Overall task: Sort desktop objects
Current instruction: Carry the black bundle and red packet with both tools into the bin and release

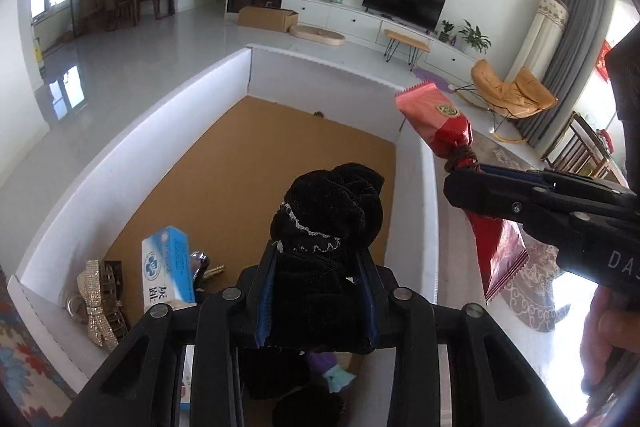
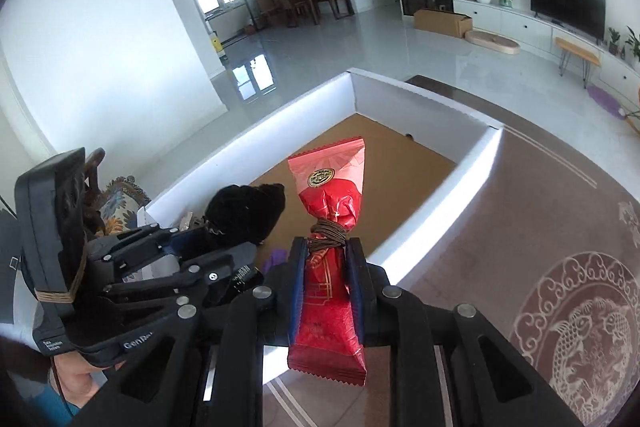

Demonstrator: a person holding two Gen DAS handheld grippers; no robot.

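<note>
While both tools hang over the white-walled box, entries as follows.

Left hand-held gripper point(image 1: 316, 291): pointing forward over the near end of the box point(image 1: 132, 147); jaws clamped on a black velvet scrunchie point(image 1: 328, 211) trimmed with a thin silver chain, bulk of it standing up past the fingertips.

Right hand-held gripper point(image 2: 327, 279): to the right of the left one, above the box's right wall; jaws clamped on the lower body of a red candy wrapper point(image 2: 332, 195), held upright, brown cord wound round its waist just above the fingertips.

Hands: right-hand fingers point(image 1: 608, 339) partly seen at the frame edge of the left view.

Box contents, near left corner: blue-and-white carton point(image 1: 168, 267), rhinestone bow clip point(image 1: 96, 303), brown claw clip point(image 1: 114, 273); purple item point(image 1: 320, 361) below the scrunchie, identity unclear.

Writing: "DAS" cut off on the right tool; "GenRo" cut off on the left tool; carton characters and gold wrapper emblem not legible.

Surroundings: patterned brown rug point(image 2: 560, 247) right of the box.
</note>
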